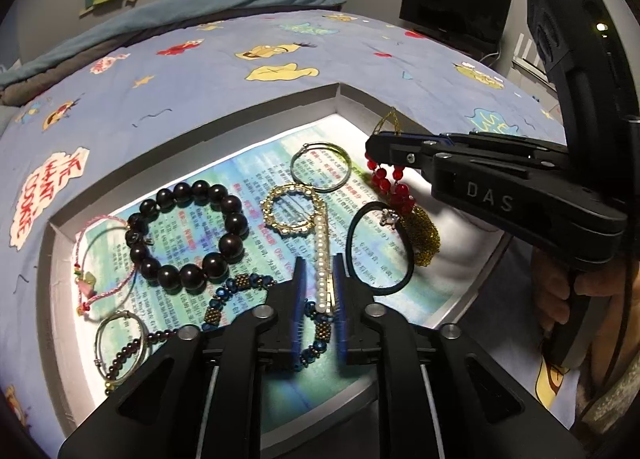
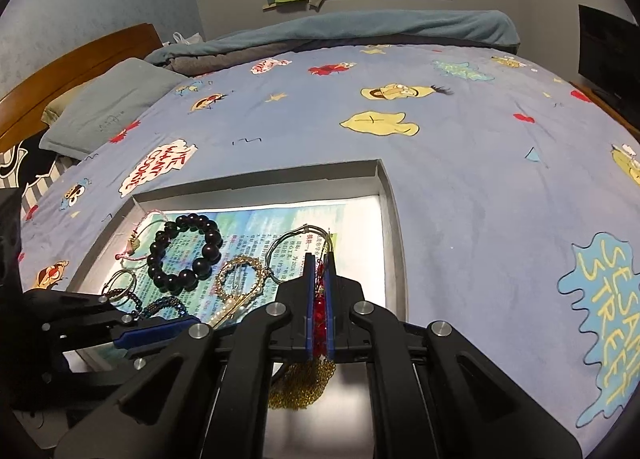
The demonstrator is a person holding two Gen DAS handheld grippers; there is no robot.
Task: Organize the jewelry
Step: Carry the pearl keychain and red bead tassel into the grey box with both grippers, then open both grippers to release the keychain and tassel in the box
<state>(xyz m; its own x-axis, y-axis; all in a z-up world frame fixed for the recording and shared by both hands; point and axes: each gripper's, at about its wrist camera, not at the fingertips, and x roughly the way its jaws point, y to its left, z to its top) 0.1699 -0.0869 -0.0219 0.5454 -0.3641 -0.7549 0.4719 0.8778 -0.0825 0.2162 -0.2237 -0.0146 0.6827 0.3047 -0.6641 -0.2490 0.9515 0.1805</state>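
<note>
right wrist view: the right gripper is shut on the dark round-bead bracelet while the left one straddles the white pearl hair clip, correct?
Not quite. The right gripper is shut on the red bead strand with gold chain tassel, as the right wrist view shows. The dark round-bead bracelet lies untouched in the tray. The rest holds.

My matt black plastic right gripper [image 2: 318, 299] clamps glossy red beads [image 1: 390, 183] above fine gold chain [image 1: 424, 235]. Polished dark wood-like beads [image 1: 188, 235], pearls [image 1: 322, 259] and wire bangles [image 1: 320, 167] lie on printed paper [image 1: 248, 179] in the matt grey tray [image 1: 240, 119]; the cloth bedspread [image 2: 460, 179] looks soft.
</note>
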